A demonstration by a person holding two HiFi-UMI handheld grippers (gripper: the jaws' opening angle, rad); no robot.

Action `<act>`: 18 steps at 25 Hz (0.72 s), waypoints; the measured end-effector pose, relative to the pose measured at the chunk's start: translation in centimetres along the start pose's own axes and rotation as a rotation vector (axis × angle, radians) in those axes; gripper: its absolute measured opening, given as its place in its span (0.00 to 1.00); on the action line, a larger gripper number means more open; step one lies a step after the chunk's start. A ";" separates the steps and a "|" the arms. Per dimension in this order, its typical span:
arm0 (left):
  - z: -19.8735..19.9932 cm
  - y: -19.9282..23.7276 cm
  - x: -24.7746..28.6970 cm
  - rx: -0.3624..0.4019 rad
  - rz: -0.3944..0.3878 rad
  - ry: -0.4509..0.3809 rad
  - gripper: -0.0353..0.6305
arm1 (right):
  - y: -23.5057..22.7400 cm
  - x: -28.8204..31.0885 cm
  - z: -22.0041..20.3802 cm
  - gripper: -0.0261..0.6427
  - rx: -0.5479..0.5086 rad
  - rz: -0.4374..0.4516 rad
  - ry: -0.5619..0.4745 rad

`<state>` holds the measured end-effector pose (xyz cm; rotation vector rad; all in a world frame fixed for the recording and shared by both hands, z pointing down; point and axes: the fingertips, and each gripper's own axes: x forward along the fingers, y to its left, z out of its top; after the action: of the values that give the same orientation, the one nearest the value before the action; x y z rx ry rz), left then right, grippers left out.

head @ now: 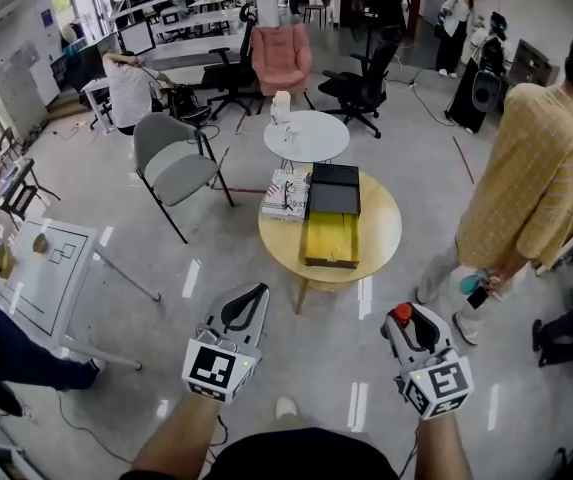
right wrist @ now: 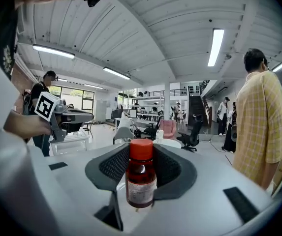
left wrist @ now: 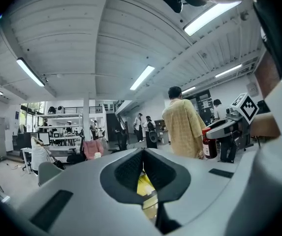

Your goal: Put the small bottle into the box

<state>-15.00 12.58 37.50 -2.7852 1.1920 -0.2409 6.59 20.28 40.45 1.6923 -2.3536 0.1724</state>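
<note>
One round wooden bench (head: 381, 230) stands ahead of me across a stretch of glossy floor, well apart from both my grippers. A person in a yellow checked shirt (head: 526, 183) stands near its right side. On the bench lies the box (head: 331, 236), a black case with a yellow-lined tray open toward me; the tray looks bare inside. A printed book (head: 287, 194) lies just beside its left edge.

My left gripper (head: 248, 304) rides low at my left, its fingers (left wrist: 126, 168) clenched together on nothing. Below where they meet, only a sliver of the far-off yellow tray shows.

My right gripper (head: 413, 320) is grasping the small bottle (right wrist: 141, 178). The fingers press on its body from both sides, and the bottle stands upright with the cap above them.

I judge the step in hand to be the carry, with the placing not yet begun. To do it well I should keep the grip even and the bottle upright as I close on the bench. I should come in from the near side, clear of the person. Then I bring the bottle over the middle of the yellow tray, lower it until its base rests, and only then let go. The left gripper should stay out of the way.

The bottle itself is small and dark reddish-brown, with a bright red screw cap. A pale label circles its lower half, the print too small to read.
</note>
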 end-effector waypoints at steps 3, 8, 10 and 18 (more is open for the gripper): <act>-0.2 1.6 0.6 0.002 -0.010 -0.004 0.08 | -0.1 0.7 0.8 0.27 0.012 -0.025 -0.004; -0.4 4.2 1.1 -0.010 -0.023 -0.010 0.08 | -0.4 1.8 2.4 0.27 0.018 -0.070 -0.017; -0.4 5.0 1.2 -0.014 -0.032 -0.020 0.08 | 0.0 2.2 2.7 0.27 0.019 -0.080 -0.022; -1.7 5.6 2.1 -0.015 -0.063 -0.003 0.08 | 0.7 3.5 2.5 0.27 0.030 -0.067 -0.001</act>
<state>-17.88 7.14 38.52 -2.8384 1.1107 -0.2337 4.60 16.71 38.94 1.7821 -2.3030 0.1952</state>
